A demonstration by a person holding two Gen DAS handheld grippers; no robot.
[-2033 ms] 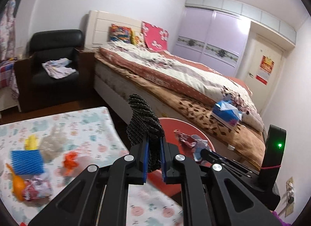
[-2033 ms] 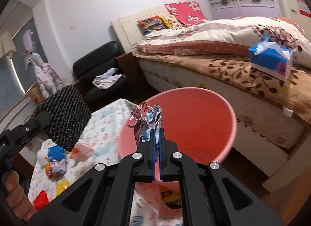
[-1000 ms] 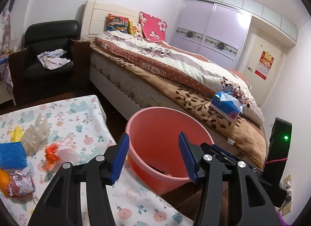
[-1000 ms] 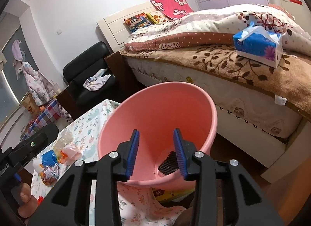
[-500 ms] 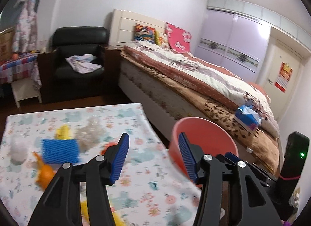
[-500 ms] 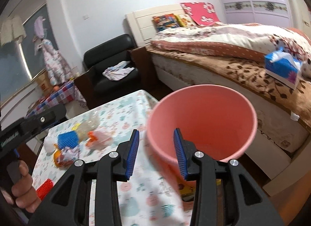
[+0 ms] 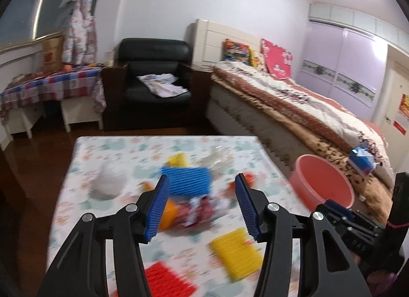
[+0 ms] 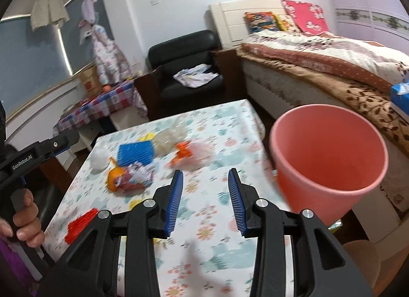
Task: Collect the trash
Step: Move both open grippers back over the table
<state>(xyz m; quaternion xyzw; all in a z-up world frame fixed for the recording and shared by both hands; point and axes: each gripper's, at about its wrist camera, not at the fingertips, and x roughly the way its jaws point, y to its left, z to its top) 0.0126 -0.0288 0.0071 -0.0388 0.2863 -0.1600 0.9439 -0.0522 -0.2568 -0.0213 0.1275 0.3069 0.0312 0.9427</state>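
Both grippers, left gripper (image 7: 202, 205) and right gripper (image 8: 205, 200): jaws apart, empty, above littered table (image 8: 230, 118); pink bin (image 8: 329, 159) beside it.

We see a smooth, matt pink plastic bucket (image 8: 329, 159) beside the bench (image 8: 230, 128), which wears a floral printed cloth. On it lie ribbed foam-like pads, one blue (image 8: 136, 153) and one yellow (image 7: 236, 254), and a crinkled glossy wrapper (image 8: 135, 173). Each hand-held gripper (image 7: 202, 207) (image 8: 205, 201) is matt black plastic with ridged blue pads and shiny metal bolts. The armchair (image 7: 153, 79) looks like glossy black leather; the floor (image 7: 38, 164) is polished dark wood.
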